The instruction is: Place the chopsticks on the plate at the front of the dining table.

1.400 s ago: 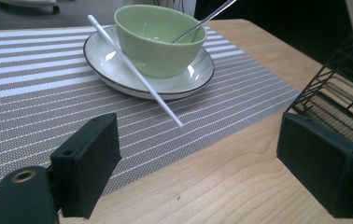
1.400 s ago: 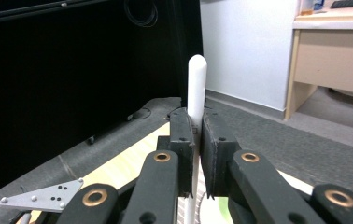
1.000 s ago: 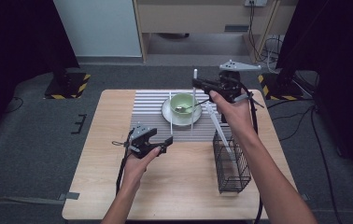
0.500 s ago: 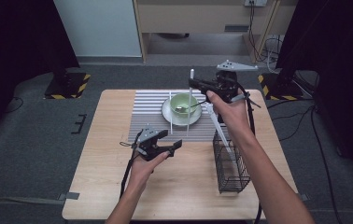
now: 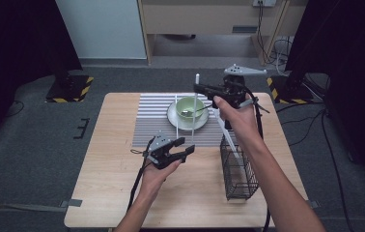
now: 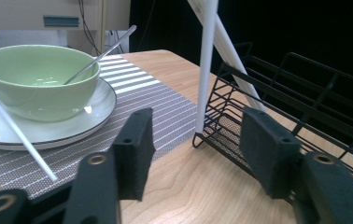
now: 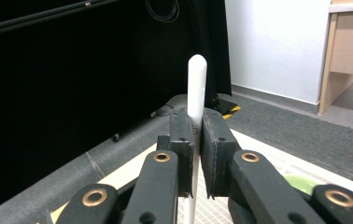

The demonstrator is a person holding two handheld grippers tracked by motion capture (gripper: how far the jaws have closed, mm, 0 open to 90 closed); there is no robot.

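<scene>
My right gripper [image 5: 199, 90] [image 7: 196, 136] is shut on a white chopstick [image 5: 195, 113] [image 7: 196, 84], held upright over the right edge of the striped placemat [image 5: 151, 123]. The same chopstick [image 6: 207, 65] stands at the corner of the black wire basket [image 5: 238, 169] [image 6: 282, 93]. A second white stick [image 5: 227, 136] [image 6: 233, 56] leans in the basket. My left gripper [image 5: 179, 150] [image 6: 195, 149] hovers low over the wood left of the basket. Its jaws have just been closing and stand half apart, pressing on nothing.
A green bowl [image 5: 189, 106] [image 6: 39, 79] with a metal spoon [image 6: 102, 53] sits on a white plate [image 5: 173, 116] [image 6: 90, 112] on the placemat. Another white stick [image 5: 176, 116] [image 6: 16, 130] lies across the plate's left side. Bare wood [image 5: 118, 193] spreads around the left hand.
My left gripper has moved right toward the basket and its jaws have narrowed. The right hand and its chopstick have stayed put.
</scene>
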